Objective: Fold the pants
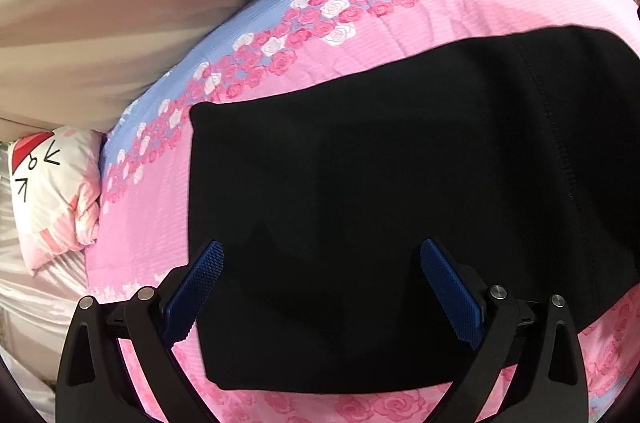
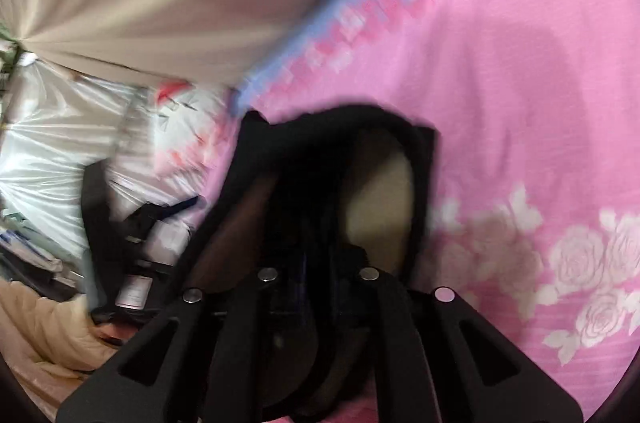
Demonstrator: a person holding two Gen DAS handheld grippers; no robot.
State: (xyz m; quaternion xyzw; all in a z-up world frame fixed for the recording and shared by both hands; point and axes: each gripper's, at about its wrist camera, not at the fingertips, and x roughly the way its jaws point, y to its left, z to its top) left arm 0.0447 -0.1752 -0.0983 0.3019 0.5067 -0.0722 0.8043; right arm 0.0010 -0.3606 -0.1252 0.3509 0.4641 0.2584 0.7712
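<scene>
Bed w/ pink rose-print quilt [image 1: 304, 71], blue band along its far edge, beige wall behind. Black pants [image 1: 400, 191] lie flat on the quilt, folded to a broad slab; long axis runs left-near to right-far, seam stitching toward the right end. Matte, smooth knit. Left gripper [image 1: 322, 255] spread wide just above the near-left part, blue ribbed pads [image 1: 452, 299] apart. Right gripper [image 2: 316, 263] clamped on bunched pants fabric lifted ahead of it; view blurred. Cartoon pillow [image 1: 56, 199] far left.
</scene>
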